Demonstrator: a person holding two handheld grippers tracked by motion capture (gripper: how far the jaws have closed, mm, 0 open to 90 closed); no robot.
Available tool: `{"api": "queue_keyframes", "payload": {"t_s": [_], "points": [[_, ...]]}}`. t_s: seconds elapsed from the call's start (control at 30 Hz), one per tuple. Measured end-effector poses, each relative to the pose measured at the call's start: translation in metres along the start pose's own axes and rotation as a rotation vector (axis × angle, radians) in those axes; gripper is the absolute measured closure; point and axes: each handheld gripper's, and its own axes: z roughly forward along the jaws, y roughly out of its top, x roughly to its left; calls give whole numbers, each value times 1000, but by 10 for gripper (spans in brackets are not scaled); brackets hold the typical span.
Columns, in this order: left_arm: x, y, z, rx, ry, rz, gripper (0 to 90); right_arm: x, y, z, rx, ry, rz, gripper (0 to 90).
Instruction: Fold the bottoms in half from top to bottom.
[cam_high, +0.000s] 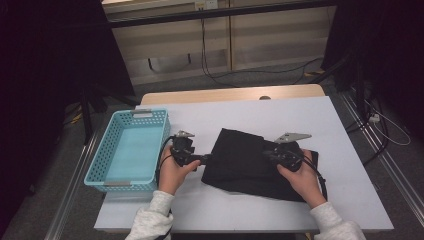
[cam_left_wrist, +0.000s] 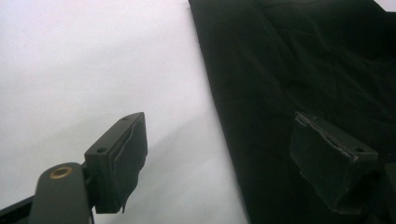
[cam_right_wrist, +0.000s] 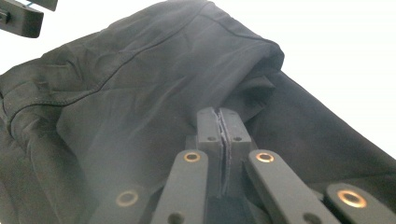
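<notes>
One black garment (cam_high: 252, 162), folded, lies flat on white table (cam_high: 280, 112), between two tools. Left tool (cam_high: 204, 159) at garment's left edge, jaws spread: one pad over bare table, other pad (cam_left_wrist: 329, 161) over cloth, nothing pinched. Right tool (cam_right_wrist: 223, 128) on garment's right part, jaws pressed together, tips against raised fold of cloth; whether cloth sits between pads, cannot tell. One blue basket (cam_high: 102, 170) just left of left tool, on table's left edge. Two hands, one per tool; two pale sleeves.
</notes>
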Motion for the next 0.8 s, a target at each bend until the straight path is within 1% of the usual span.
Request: {"api": "queue_keyframes", "payload": {"t_s": [0.13,0.17,0.33,0.37,0.5,0.6,0.73,0.8], "points": [[0,1,0,-7,3,-1,197,-1,-1,-2,0,-4,2,889],[0,2,-1,2,-2,2,196,-2,-2,-3,0,-5,1,889],[0,3,0,0,-4,0,191,-3,-4,-7,-1,-9,1,889],[0,4,-1,8,-10,1,188,-4,-5,-8,-2,-12,3,889],[0,5,1,9,-7,2,180,-6,-7,-11,-5,-19,5,889],[1,5,2,7,-2,-4,175,-7,-9,-14,-4,-21,6,889],[1,7,2,16,-7,1,167,-8,-12,-17,-5,-27,8,889],[1,8,3,8,-6,1,165,-9,-13,-19,-4,-27,9,889]]}}
